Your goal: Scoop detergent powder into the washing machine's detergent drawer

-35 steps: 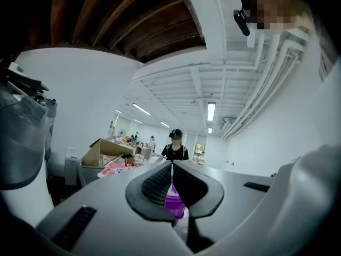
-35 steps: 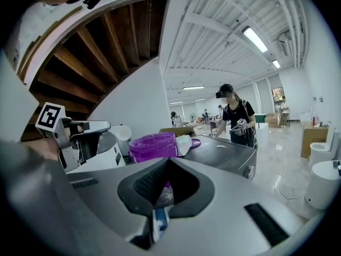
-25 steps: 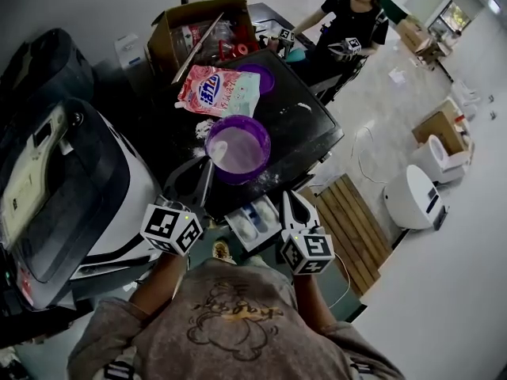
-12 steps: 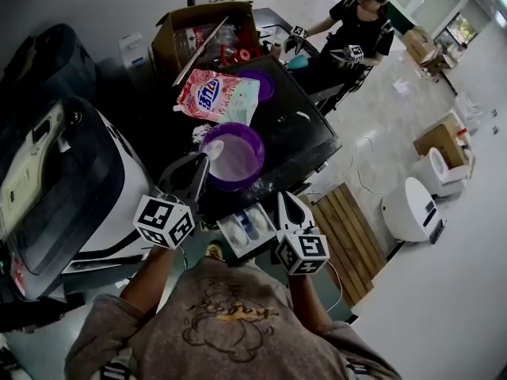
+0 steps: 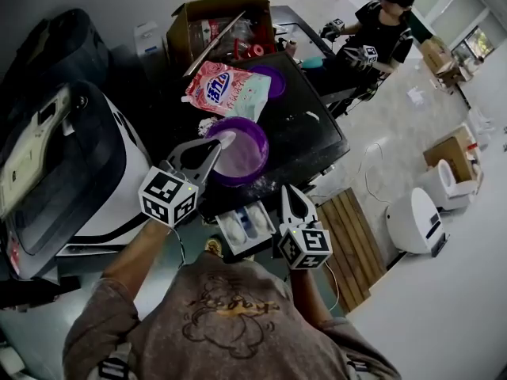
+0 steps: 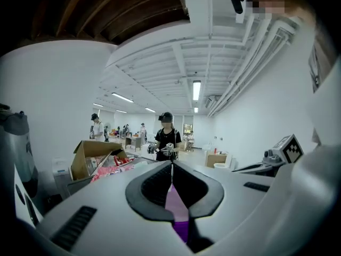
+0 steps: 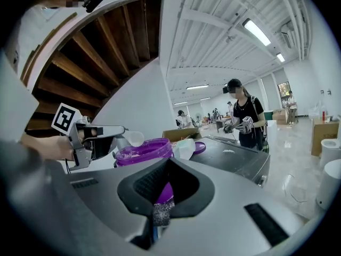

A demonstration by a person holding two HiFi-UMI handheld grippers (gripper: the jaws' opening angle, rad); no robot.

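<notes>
A purple tub (image 5: pixel 242 155) of white powder stands on the black table (image 5: pixel 305 137), near its front edge. My left gripper (image 5: pixel 212 147) is shut on a white scoop (image 5: pixel 226 139), whose bowl sits at the tub's near-left rim. The right gripper view shows the same scoop (image 7: pixel 136 138) just above the tub (image 7: pixel 144 151). The washing machine's detergent drawer (image 5: pixel 247 226) is pulled open below the table edge. My right gripper (image 5: pixel 287 192) hangs just right of the drawer, shut with nothing in it. A pink detergent bag (image 5: pixel 226 89) lies behind the tub.
The washing machine (image 5: pixel 63 165) fills the left. A purple lid (image 5: pixel 273 79) and a cardboard box (image 5: pixel 214 22) sit at the table's back. Another person (image 5: pixel 380 30) with grippers stands beyond the table. A wooden pallet (image 5: pixel 348 232) and white appliances (image 5: pixel 413 218) are on the floor right.
My left gripper has moved forward and up with the scoop, from below the tub's near rim to the rim itself. The right gripper has stayed by the drawer.
</notes>
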